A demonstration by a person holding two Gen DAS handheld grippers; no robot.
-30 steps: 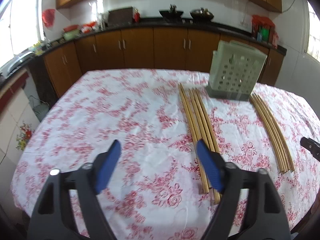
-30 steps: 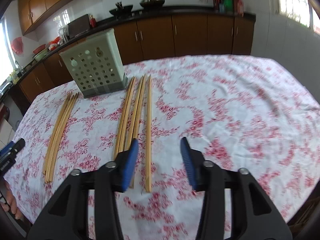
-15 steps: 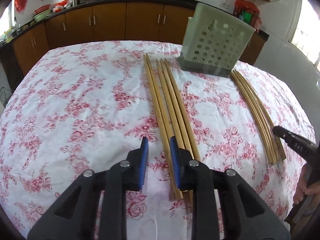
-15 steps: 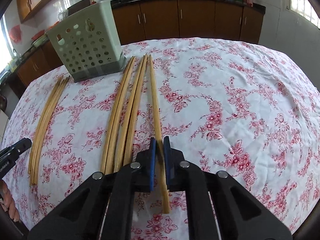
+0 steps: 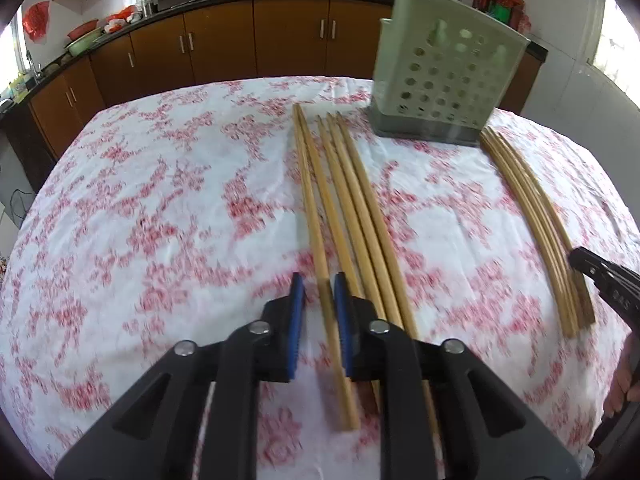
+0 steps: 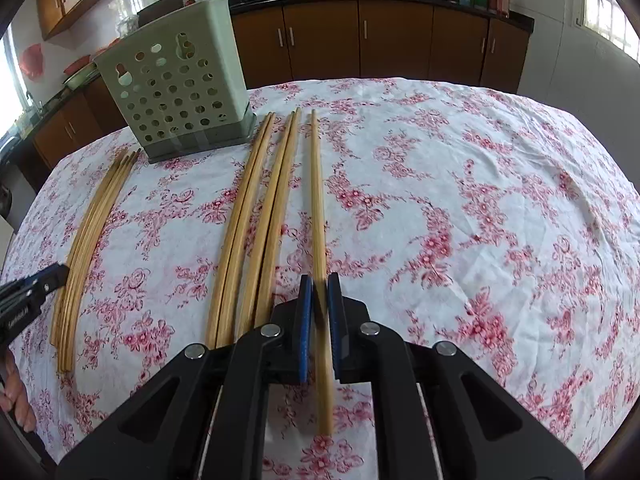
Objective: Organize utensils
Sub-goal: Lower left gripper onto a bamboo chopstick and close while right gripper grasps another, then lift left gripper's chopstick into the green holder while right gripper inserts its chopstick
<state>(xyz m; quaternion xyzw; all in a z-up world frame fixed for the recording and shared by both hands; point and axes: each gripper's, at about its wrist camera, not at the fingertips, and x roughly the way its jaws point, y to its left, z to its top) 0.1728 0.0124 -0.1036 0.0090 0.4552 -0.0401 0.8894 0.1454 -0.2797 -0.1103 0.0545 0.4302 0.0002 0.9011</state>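
Several long wooden chopsticks lie on the floral tablecloth in two groups. In the left wrist view my left gripper [image 5: 318, 308] has its blue pads narrowly apart around the leftmost chopstick [image 5: 310, 196] of the near group; contact is unclear. In the right wrist view my right gripper [image 6: 320, 312] is nearly closed around the rightmost single chopstick [image 6: 317, 200], which runs between the pads. A pale green perforated utensil holder [image 5: 444, 68] stands upright at the back; it also shows in the right wrist view [image 6: 176, 92].
A second bundle of chopsticks [image 5: 532, 220] lies right of the holder, and appears at the left in the right wrist view [image 6: 92, 232]. The other gripper's tip shows at each frame edge [image 5: 600, 276]. Brown kitchen cabinets [image 6: 360, 40] line the back wall.
Both grippers have closed from wide open to narrow and moved forward and down over the chopsticks. The right pads now flank the single chopstick; the left pads flank the leftmost one.
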